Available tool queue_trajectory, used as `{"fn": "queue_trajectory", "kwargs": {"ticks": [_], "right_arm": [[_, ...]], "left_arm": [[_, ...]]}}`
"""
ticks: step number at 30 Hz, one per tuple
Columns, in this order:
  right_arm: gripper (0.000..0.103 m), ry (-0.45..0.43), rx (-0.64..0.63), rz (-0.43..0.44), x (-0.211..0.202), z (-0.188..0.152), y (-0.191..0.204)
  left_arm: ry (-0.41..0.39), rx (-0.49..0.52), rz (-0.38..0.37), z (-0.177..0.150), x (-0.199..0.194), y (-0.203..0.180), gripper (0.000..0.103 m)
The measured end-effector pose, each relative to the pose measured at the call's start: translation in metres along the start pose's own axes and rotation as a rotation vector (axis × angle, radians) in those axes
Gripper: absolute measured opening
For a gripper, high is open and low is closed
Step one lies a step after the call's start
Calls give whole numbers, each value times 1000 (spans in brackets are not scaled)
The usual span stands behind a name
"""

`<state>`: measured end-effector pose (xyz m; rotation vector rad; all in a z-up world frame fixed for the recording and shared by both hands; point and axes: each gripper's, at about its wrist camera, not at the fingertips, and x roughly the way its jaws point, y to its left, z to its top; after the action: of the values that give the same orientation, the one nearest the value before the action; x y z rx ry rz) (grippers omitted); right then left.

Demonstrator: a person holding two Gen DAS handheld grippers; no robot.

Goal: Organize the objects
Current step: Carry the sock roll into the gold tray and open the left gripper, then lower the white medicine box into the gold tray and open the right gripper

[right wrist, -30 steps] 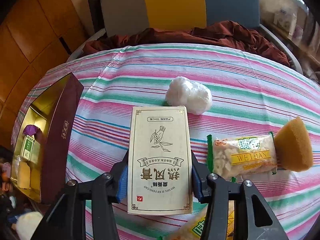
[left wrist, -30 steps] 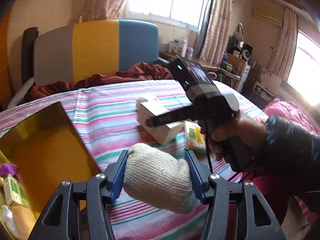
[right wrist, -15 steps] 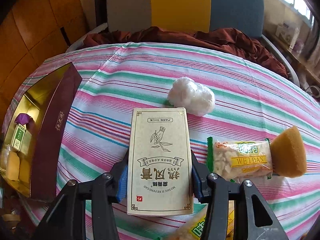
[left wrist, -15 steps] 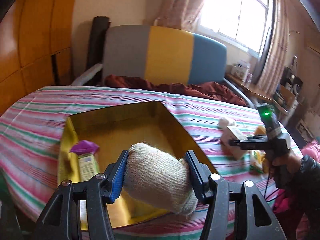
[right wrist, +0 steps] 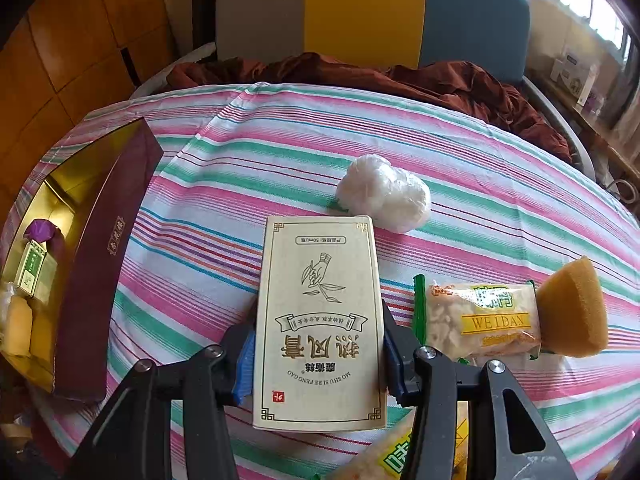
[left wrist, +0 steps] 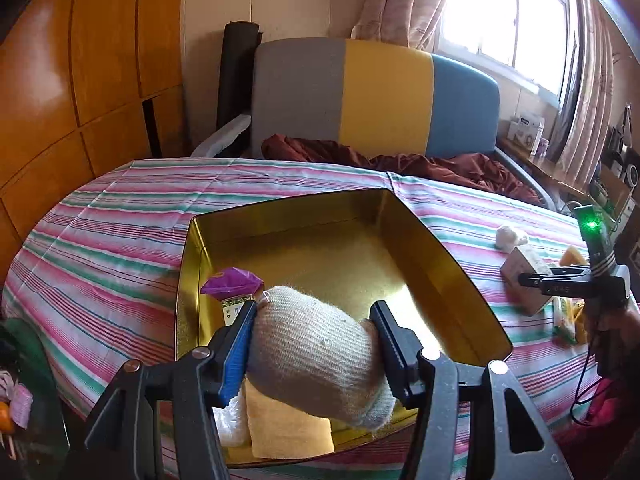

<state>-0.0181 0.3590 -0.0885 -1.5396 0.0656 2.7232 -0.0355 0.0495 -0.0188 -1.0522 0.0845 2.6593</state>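
Observation:
My left gripper (left wrist: 314,344) is shut on a cream knitted roll (left wrist: 316,356), held over the near end of the gold-lined open box (left wrist: 448,264). The box holds a purple-topped packet (left wrist: 232,286), a yellow sponge (left wrist: 288,428) and a white wrapped item (left wrist: 232,424). My right gripper (right wrist: 318,354) is shut on a cream carton with Chinese lettering (right wrist: 318,320) over the striped tablecloth; it also shows at the right of the left wrist view (left wrist: 524,276). The box shows at the left of the right wrist view (right wrist: 100,248).
On the cloth lie a white wrapped ball (right wrist: 384,196), a WEIDAN snack packet (right wrist: 480,320), an orange sponge wedge (right wrist: 572,308) and another snack packet (right wrist: 400,452). A grey, yellow and blue headboard (left wrist: 376,96) and maroon blanket (left wrist: 400,160) lie behind. Wooden panels (left wrist: 80,80) are at left.
My left gripper, still holding the knitted roll, has swung left from near the right gripper to over the gold box and closer in. The right gripper with the carton has barely moved.

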Motion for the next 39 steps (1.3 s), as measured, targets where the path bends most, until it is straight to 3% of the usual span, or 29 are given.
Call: {"fn": "queue_trajectory", "kwargs": {"ticks": [9,16,23,25,27,35,39], "right_arm": [[51,2,-7,-5,0,1,1],[51,2,-9,-6,1,1,1],[51,5,-8,-6,2,1,2],[51,11,-11,-6,4,0,3],[51,17,-15,-8,6,0,4],[51,18,-24,-26,8,0,5],[51,12,-8,-51,5,0,1]], "left_arm": [[56,-122,-67,23,27,37,57],[76,-148,-64,57,63,64,58],[121,-76,72,77,119,74,60],[124,-79,105,80,126,80,65],[113,-84,108,82,126,85,77],[40,-115,118,59,77,87,77],[28,-138,82,36,49,86,74]]}}
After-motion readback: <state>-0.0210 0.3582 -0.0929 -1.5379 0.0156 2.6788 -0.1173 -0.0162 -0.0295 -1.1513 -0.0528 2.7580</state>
